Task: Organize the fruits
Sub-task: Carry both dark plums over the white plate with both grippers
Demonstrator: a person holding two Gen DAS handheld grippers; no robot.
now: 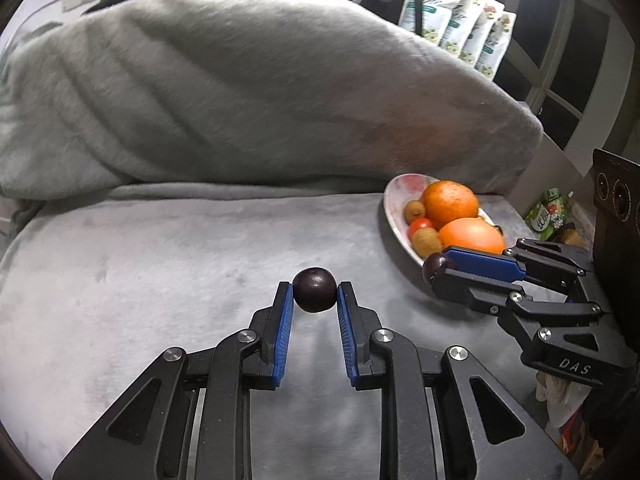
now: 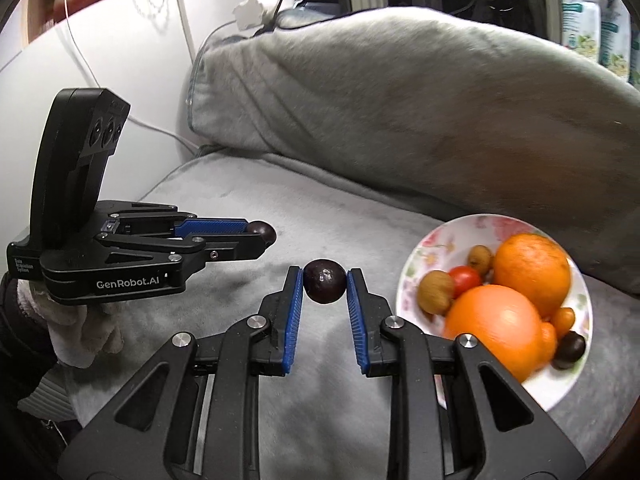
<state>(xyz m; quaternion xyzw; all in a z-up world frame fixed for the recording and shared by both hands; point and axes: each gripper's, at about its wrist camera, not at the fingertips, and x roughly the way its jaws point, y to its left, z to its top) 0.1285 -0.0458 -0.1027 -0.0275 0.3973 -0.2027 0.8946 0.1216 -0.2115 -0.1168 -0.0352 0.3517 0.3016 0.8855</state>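
Observation:
My left gripper (image 1: pixel 315 290) is shut on a small dark purple round fruit (image 1: pixel 315 289), held above the grey blanket. My right gripper (image 2: pixel 324 280) is shut on a second dark purple fruit (image 2: pixel 325 285). In the left wrist view the right gripper (image 1: pixel 434 270) comes in from the right with its fruit (image 1: pixel 436 266) at the near rim of the floral plate (image 1: pixel 394 208). The plate (image 2: pixel 576 376) holds two oranges (image 2: pixel 500 326), a cherry tomato (image 2: pixel 466 278), small brown fruits (image 2: pixel 436 292) and another dark fruit (image 2: pixel 570 348). In the right wrist view the left gripper (image 2: pixel 262 232) is at the left.
A grey blanket (image 1: pixel 160 280) covers the surface, and a large grey cushion (image 1: pixel 240 100) lies behind it. White cables (image 2: pixel 132 120) run along the wall at the left. Packets (image 1: pixel 464 20) stand at the back right. A gloved hand (image 2: pixel 80 332) holds the left gripper.

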